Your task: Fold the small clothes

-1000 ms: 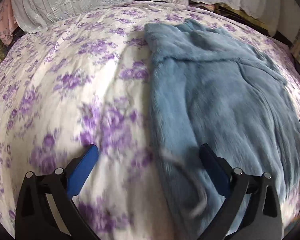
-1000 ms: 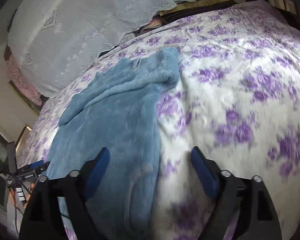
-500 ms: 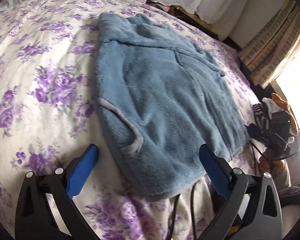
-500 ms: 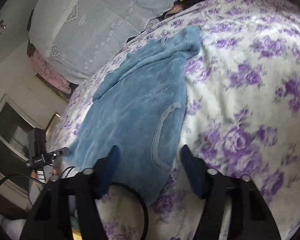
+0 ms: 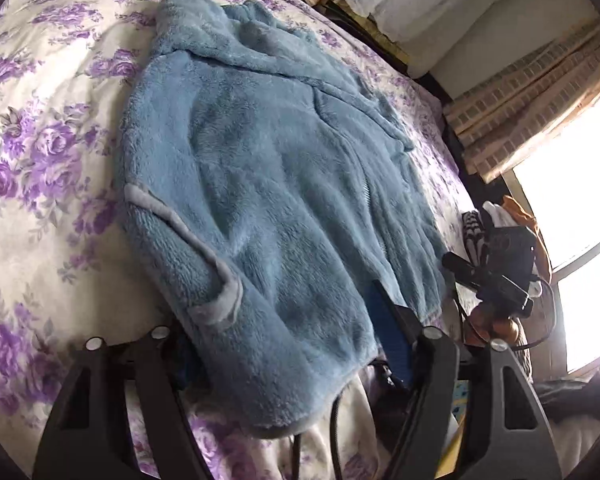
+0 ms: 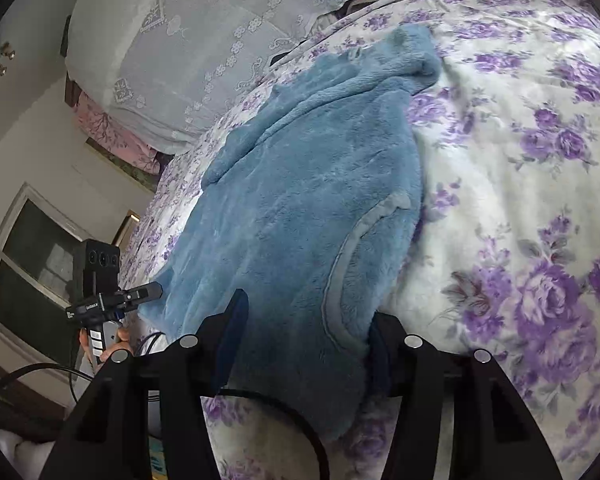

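Fleece jacket point(image 5: 260, 184), blue and plush, lies spread flat on a bed point(image 5: 40, 152) covered in a white quilt with purple roses, its hood toward the lace-covered pillows point(image 6: 188, 48) and its hem at the near edge of the mattress; the left gripper point(image 5: 284, 344) straddles one hem corner, its fingers point(image 5: 392, 336) having just been closing, the fleece bunched between them and apparently pinched (the left finger is buried under the cloth, so a firm hold cannot be confirmed); the right gripper point(image 6: 304, 340) brackets the opposite hem corner beside a grey-trimmed pocket point(image 6: 348, 248), its fingers point(image 6: 232, 336) pressed into the pile on both sides, clasping the fabric; in the right wrist view the other gripper's camera unit point(image 6: 100, 280) shows at the left, a hand point(image 6: 104, 344) beneath it; a curtained window point(image 5: 572, 184) glares at the far right.
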Available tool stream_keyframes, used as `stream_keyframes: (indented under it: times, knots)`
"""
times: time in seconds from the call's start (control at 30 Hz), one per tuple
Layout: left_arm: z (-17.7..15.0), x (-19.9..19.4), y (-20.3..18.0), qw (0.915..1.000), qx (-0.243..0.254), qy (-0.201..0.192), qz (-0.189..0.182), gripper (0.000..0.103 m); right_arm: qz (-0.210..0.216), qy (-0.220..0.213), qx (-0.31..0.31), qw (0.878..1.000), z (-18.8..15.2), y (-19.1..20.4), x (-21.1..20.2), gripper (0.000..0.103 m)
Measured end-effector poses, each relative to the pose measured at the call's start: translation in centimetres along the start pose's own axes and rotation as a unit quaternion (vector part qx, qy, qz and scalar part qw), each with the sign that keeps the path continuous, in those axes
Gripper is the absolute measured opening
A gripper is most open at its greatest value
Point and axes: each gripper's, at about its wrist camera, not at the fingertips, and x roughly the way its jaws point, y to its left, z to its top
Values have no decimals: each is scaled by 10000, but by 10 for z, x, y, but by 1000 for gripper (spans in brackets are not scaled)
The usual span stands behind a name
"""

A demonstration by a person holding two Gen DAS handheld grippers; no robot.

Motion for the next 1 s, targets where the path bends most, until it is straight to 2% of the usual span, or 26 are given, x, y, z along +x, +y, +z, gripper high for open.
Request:
stream_keyframes:
  times: [0.1, 0.17, 0.2, 0.27, 0.3, 0.33, 0.4, 0.47, 0.53, 0.67, 0.73, 1.0]
  knots:
    - [-10, -1, -7, 9997, 220, 68, -42, 57, 169, 49, 39, 9998, -8, -2, -6, 53]
    - [-11, 1, -8, 9996, 271, 108, 59, 57, 217, 80, 75, 9997, -11, -5, -9, 51]
    - [-9, 6, -6, 9996, 209, 132, 128, 56, 246, 67, 97, 9996, -11, -7, -10, 50]
    - [-2, 6, 4, 10000, -31, 70, -27, 56, 233, 75, 124, 9996, -9, -7, -6, 47]
    - [1, 5, 8, 9998, -159, 53, -91, 52, 184, 76, 99, 9998, -8, -6, -5, 45]
    - [3, 4, 15, 9993, -341, 40, -141, 42, 126, 68, 64, 9999, -9, -5, -5, 43]
    - [1, 3, 19, 9991, -431, 23, -29, 28, -3, 7, 16, 10000, -12, -3, -8, 32]
    - [-2, 2, 14, 9995, -290, -17, 149, 21, -55, -68, 32, 10000, -14, -3, -11, 26]
    - [-2, 2, 5, 9994, -62, -57, 330, 17, -54, -79, 22, 10000, -15, -3, -11, 25]
    - [-2, -4, -7, 9976, 216, -213, 618, 13, -158, -267, -233, 9992, -14, 7, -18, 19]
    - [0, -13, -13, 9960, 333, -394, 729, 13, -105, -465, -319, 9984, -10, 11, -26, 18]
    - [24, -36, -30, 9891, 598, -945, 960, 12, -58, -773, -568, 9954, 12, 27, -36, 18]
